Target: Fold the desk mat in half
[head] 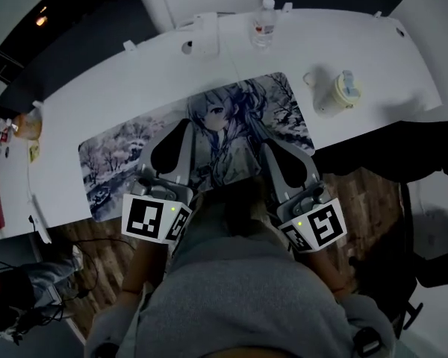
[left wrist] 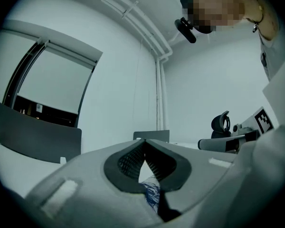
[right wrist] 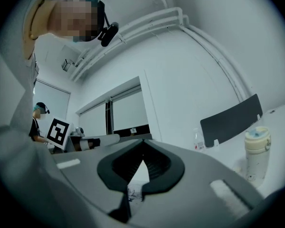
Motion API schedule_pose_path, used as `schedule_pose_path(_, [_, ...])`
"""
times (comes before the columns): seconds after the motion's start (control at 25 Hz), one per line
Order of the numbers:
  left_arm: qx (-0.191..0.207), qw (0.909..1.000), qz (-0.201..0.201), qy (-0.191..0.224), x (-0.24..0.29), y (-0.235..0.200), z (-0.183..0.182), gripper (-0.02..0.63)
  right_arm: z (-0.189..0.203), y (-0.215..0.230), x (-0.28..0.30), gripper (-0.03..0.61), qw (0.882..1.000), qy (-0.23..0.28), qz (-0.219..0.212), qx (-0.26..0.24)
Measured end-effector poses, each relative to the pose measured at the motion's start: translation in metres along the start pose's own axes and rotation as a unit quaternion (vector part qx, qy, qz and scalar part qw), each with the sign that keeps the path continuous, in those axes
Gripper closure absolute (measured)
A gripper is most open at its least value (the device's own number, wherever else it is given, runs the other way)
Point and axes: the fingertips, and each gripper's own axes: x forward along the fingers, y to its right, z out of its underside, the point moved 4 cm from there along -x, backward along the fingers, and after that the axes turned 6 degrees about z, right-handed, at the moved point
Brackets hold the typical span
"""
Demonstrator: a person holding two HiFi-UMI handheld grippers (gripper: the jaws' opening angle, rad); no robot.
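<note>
- The long rectangular desk mat [head: 127, 159], printed with a blue-grey drawing of a long-haired figure among snowy trees, lies flat on the white worktop [head: 373, 58]. It is near the front edge of the worktop and a little askew to it.
- The left claw [head: 181, 129], grey with black pads, is over the near edge of the desk mat, left of the printed figure. In the left gripper view its jaws are together at the tips [left wrist: 143, 144]. A small piece of the blue print [left wrist: 151, 194] shows through the gap under the tips. I cannot tell if the pads pinch the mat's edge.
- The right claw [head: 272, 151], of the same grey and black, is over the near edge of the mat, right of the figure. Its jaws are also together [right wrist: 142, 144], with a bit of print visible under them.
- Both claws point away from the person, almost parallel, with the printed figure between them.
- Each claw carries a white cube with black square markers [head: 153, 218].
- A clear plastic bottle [head: 263, 24] stands at the far side of the worktop, well apart from the mat.
- A cream-coloured cup with a lid [head: 336, 92] stands to the right of the mat, near its far right corner.
</note>
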Motion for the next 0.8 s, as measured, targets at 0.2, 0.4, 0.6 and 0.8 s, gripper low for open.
schedule_pose_path(0.2, [-0.003,0.9991,0.041,-0.014,0.03,-0.004,0.005,0.615,-0.003,0.016,-0.004,0.577,0.999,0.002,0.046,-0.007])
schedule_pose_path(0.4, [0.013,0.9951,0.092,-0.034,0.062,-0.003,0.01,0.615,0.001,0.033,-0.006,0.577,0.996,0.002,0.093,-0.01])
schedule_pose_path(0.6, [0.037,0.9861,0.15,-0.062,0.098,0.0,0.017,0.615,0.009,0.047,-0.01,0.577,0.991,-0.009,0.133,-0.014])
schedule_pose_path(0.8, [0.065,0.9733,0.205,-0.079,0.138,0.001,0.032,0.588,0.018,0.063,-0.016,0.577,0.984,-0.018,0.175,-0.015])
